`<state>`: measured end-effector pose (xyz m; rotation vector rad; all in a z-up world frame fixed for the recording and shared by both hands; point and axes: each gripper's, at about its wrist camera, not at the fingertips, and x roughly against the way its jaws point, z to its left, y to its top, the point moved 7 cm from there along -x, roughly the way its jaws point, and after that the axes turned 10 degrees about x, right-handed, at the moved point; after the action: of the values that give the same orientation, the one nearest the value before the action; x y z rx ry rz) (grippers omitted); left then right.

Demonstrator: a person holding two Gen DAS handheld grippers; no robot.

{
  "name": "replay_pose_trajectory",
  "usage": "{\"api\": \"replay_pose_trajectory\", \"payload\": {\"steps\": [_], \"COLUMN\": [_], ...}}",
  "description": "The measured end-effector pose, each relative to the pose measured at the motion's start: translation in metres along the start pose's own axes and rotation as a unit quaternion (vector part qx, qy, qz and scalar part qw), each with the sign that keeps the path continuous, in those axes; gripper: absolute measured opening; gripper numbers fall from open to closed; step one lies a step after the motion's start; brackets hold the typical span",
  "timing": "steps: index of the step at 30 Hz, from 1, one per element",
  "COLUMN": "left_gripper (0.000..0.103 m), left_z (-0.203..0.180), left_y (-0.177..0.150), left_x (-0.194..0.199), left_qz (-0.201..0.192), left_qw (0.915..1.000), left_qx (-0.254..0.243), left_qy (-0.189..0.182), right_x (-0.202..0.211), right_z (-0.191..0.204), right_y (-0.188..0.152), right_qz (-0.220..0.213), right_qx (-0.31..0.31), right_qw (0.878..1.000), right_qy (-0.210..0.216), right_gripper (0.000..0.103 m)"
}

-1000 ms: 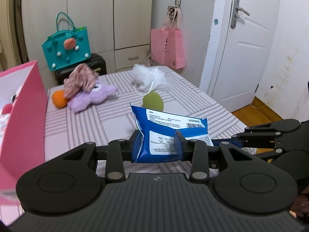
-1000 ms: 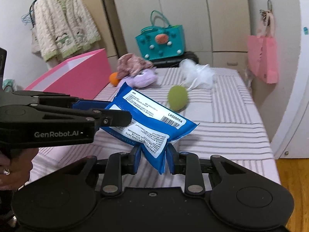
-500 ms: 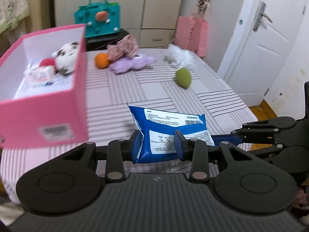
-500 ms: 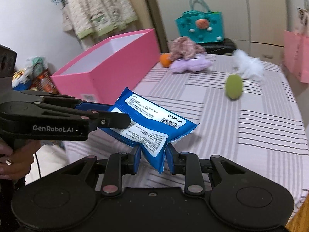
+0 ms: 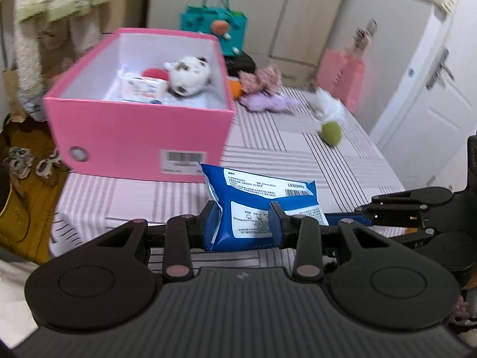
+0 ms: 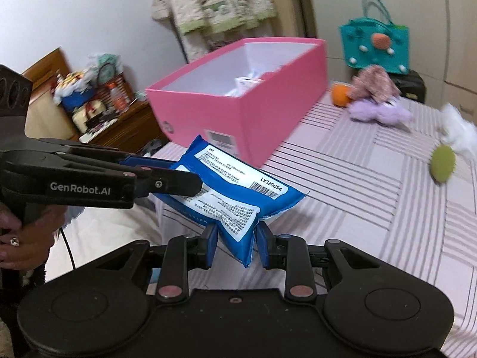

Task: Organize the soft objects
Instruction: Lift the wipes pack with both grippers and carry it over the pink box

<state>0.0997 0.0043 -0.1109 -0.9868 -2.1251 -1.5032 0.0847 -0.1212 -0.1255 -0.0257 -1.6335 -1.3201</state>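
Observation:
A blue soft pack [image 5: 256,205] with white labels is held in the air by both grippers, in front of the open pink box [image 5: 140,137] on the striped bed. My left gripper [image 5: 243,226] is shut on one end of the pack. My right gripper [image 6: 235,246] is shut on its other end [image 6: 235,197]. The pink box [image 6: 247,122] holds a white plush toy [image 5: 190,74], a red item and a small white pack [image 5: 143,89]. A green ball [image 5: 331,132], a white fluffy item [image 5: 328,106], a purple plush [image 5: 265,101] and an orange ball [image 6: 341,95] lie on the bed.
A teal bag [image 5: 214,29] stands behind the bed by the wardrobe. A pink paper bag [image 5: 342,77] hangs near the white door [image 5: 432,89]. A wooden cabinet with clutter [image 6: 95,110] and shoes on the floor [image 5: 26,161] are left of the bed.
Both grippers have swung left with the blue pack. The pink box now sits straight ahead and closer, with its inside in view; the other soft items have shifted right.

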Motion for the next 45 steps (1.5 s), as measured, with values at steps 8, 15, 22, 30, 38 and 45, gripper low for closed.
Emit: {"api": "replay_pose_trajectory", "payload": {"steps": [8,15,22,30,38,45], "left_gripper": [0.035,0.036,0.036,0.036,0.036,0.036], "left_z": [0.014,0.012,0.016,0.016,0.018,0.03], "left_y": [0.001,0.009,0.025,0.057,0.107,0.155], "left_x": [0.036,0.065,0.078,0.091,0.069,0.015], "left_qz": [-0.083,-0.148,-0.179,-0.218,-0.204,-0.143], "left_qw": [0.9939,0.987,0.9818,0.9747,0.9788,0.9897], "left_qx": [0.073,0.063,0.062,0.049,0.011,0.001], "left_qy": [-0.007,0.007,0.008,0.006,0.009,0.009], "right_x": [0.008,0.015,0.028,0.03,0.012,-0.023], "right_z": [0.027,0.046,0.054,0.054,0.03,-0.007], "right_y": [0.027,0.048,0.071,0.102,0.142,0.167], "right_qz": [0.026,0.01,-0.029,-0.073,-0.092,-0.081], "right_qx": [0.091,0.124,0.136,0.155,0.127,0.084], "right_qw": [0.996,0.992,0.99,0.985,0.987,0.991], "right_qy": [0.005,-0.004,-0.02,-0.037,-0.045,-0.066], "right_gripper": [0.033,0.033,0.033,0.033,0.033,0.033]}}
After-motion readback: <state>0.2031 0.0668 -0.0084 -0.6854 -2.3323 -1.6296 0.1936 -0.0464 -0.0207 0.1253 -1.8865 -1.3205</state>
